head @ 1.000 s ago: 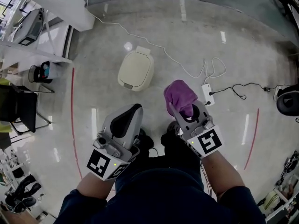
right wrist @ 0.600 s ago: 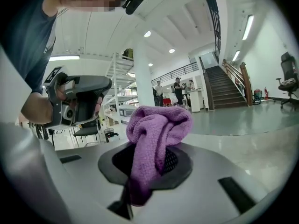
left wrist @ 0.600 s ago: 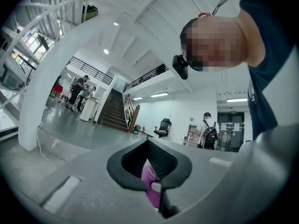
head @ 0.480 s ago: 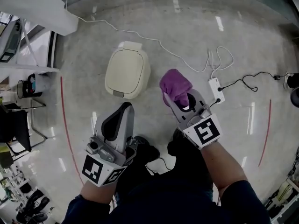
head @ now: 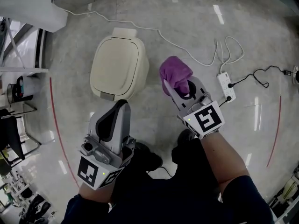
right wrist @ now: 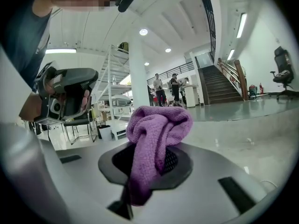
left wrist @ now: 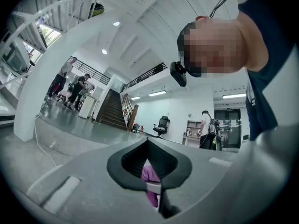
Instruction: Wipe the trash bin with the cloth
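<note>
The cream trash bin (head: 119,66) sits nearer on the floor (head: 187,27) than a second ago, lid down, just ahead of the left gripper (head: 119,107). That gripper's fingers look pressed together on nothing, though a sliver of purple shows past them. The right gripper (head: 179,88) has drawn up beside the bin without touching it, fingers clamped on the bunched purple cloth (head: 175,73).
</note>
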`<state>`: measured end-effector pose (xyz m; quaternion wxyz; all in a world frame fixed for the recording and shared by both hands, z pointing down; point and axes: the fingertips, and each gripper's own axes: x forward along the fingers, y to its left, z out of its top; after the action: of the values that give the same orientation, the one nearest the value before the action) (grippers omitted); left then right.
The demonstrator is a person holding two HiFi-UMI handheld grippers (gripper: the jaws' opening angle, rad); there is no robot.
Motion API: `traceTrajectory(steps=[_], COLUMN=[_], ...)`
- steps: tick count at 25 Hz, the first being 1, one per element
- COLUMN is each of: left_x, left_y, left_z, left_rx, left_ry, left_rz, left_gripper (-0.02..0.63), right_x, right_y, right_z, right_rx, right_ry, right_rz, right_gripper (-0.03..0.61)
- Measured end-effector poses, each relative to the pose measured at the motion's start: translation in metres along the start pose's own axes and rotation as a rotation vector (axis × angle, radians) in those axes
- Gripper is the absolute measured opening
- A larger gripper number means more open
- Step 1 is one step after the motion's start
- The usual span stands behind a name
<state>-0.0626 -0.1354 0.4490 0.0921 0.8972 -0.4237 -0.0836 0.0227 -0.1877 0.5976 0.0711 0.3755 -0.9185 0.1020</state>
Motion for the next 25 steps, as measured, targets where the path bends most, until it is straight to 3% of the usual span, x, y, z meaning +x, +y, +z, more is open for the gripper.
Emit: traceTrajectory(steps=[8, 17, 25], left_x=[-0.001, -0.005, -0.011], left_y=[0.018, 0.034, 0.046], left_z=[-0.048, -0.064, -0.073], left_rx=[0.041, 0.062, 0.082], left_ry=[-0.041, -0.082, -0.092], left_rz=[-0.019, -0.006, 0.009], left_gripper=[-0.002, -0.002, -0.002], right_x=[0.054, 0.121, 0.157], right_y=[-0.033, -0.054, -0.054], right_z=[-0.073, -0.118, -0.161], right_rx=[-0.072, -0.178, -0.207], right_ry=[0.06, 0.1, 0.135], right_rz=[0.025, 0.055, 0.109], right_gripper=[0.069, 0.069, 0.069])
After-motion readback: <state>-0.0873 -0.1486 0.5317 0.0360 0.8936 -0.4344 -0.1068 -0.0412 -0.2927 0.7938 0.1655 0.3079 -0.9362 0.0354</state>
